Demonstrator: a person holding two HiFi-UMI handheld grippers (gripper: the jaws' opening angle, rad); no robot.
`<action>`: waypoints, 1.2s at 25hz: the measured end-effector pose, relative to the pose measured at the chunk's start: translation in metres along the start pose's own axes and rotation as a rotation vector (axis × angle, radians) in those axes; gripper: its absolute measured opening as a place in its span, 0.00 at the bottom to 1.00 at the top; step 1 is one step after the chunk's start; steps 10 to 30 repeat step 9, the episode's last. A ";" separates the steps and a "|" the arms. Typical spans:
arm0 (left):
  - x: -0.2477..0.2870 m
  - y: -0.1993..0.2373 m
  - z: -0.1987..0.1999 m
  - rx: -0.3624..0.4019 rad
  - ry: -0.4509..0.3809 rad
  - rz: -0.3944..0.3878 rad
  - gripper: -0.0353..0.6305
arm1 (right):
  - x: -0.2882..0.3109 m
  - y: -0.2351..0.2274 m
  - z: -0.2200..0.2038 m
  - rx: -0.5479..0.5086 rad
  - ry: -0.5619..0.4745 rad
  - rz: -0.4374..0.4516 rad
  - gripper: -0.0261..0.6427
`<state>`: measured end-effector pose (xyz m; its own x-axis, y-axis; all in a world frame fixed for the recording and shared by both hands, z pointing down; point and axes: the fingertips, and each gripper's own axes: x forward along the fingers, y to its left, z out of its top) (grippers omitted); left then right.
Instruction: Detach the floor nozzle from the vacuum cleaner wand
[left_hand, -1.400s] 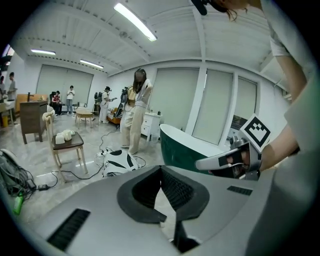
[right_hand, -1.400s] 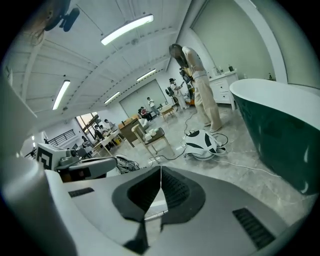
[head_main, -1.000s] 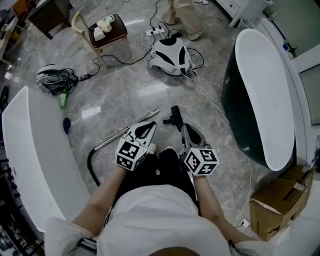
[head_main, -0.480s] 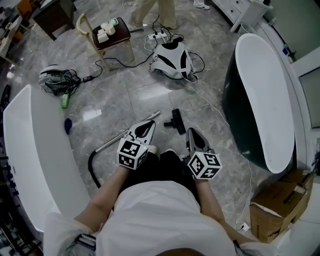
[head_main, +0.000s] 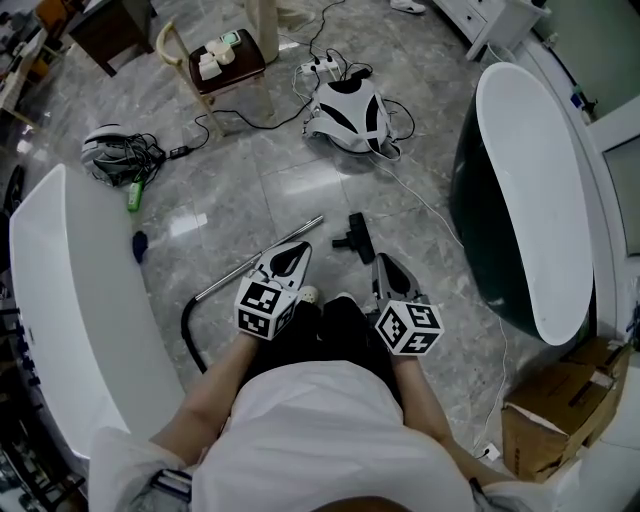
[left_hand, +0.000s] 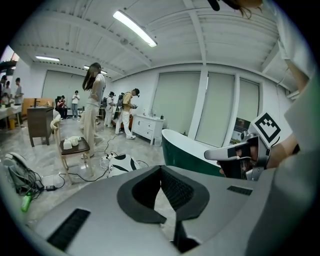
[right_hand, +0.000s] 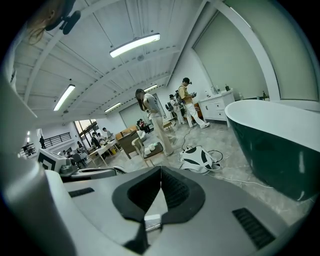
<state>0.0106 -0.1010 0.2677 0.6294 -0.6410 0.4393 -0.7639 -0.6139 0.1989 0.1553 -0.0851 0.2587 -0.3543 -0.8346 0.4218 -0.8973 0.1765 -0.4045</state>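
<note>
1. Head view: the left gripper (head_main: 290, 258) and the right gripper (head_main: 386, 272) are held side by side, low over the grey marble floor (head_main: 280, 180) in front of the person's knees.
2. In the left gripper view, the jaws of the left gripper (left_hand: 161, 176) are seen pressed together, with nothing between them.
3. In the right gripper view, the jaws of the right gripper (right_hand: 161, 182) are likewise seen together and empty.
4. The black floor nozzle (head_main: 355, 238) is laid on the floor just beyond the right gripper and is touched by neither gripper.
5. The metal wand (head_main: 222, 281) is laid slanting to the left of the nozzle. Its far end is just beside the nozzle and seemingly apart from it.
6. A black hose (head_main: 186, 335) is curved away from the wand's near end.
7. A white and black vacuum cleaner (head_main: 350, 108) is seen farther off, and a dark green bathtub (head_main: 520, 180) stands to the right.
</note>
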 end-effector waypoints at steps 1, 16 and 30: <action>0.000 0.002 -0.001 -0.004 0.001 0.006 0.07 | 0.001 -0.001 0.000 0.000 0.001 0.000 0.07; 0.002 0.009 -0.002 -0.019 0.010 0.020 0.07 | 0.006 -0.001 -0.002 -0.006 0.008 -0.004 0.07; 0.002 0.009 -0.002 -0.019 0.010 0.020 0.07 | 0.006 -0.001 -0.002 -0.006 0.008 -0.004 0.07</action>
